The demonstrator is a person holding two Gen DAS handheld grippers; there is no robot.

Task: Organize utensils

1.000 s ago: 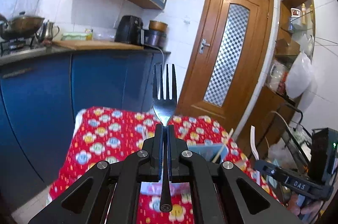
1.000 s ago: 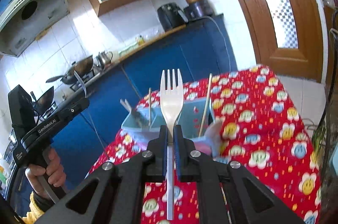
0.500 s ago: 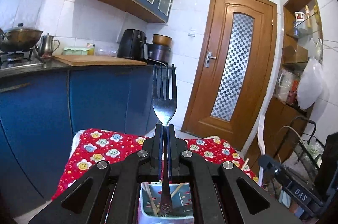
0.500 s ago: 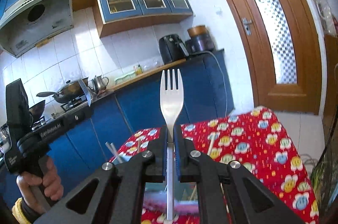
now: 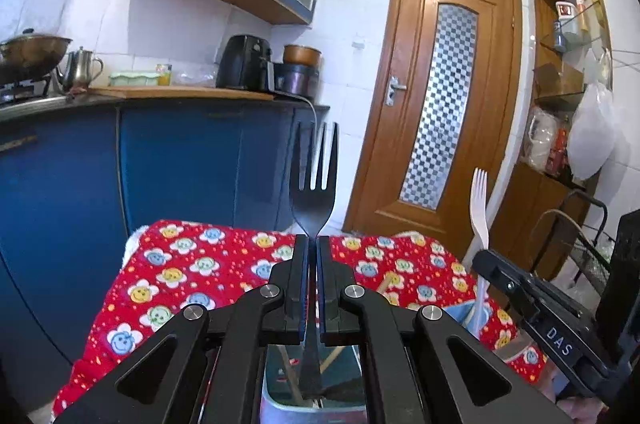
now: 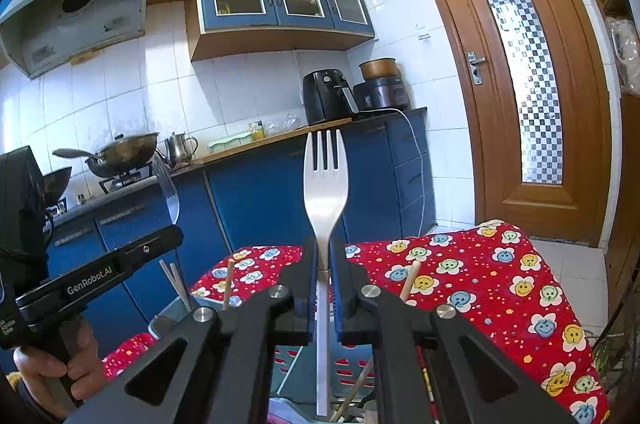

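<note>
The black fork (image 5: pixel 314 184) stood tines-up, its neck clamped between the closed jaws of the left gripper (image 5: pixel 313 248), handle hanging over a blue utensil caddy (image 5: pixel 312 412). The white fork (image 6: pixel 325 192) stood likewise, pinched by the right gripper (image 6: pixel 324 256) above the caddy holding chopsticks (image 6: pixel 409 280), on the red flowered tablecloth (image 6: pixel 500 288).

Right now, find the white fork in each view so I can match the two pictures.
Left wrist view: white fork stands at right, tines up, before the door's lower edge.
Right wrist view: white fork at centre, clamped in the right gripper's jaws.
Shared landmark: the black air fryer on the counter.
</note>
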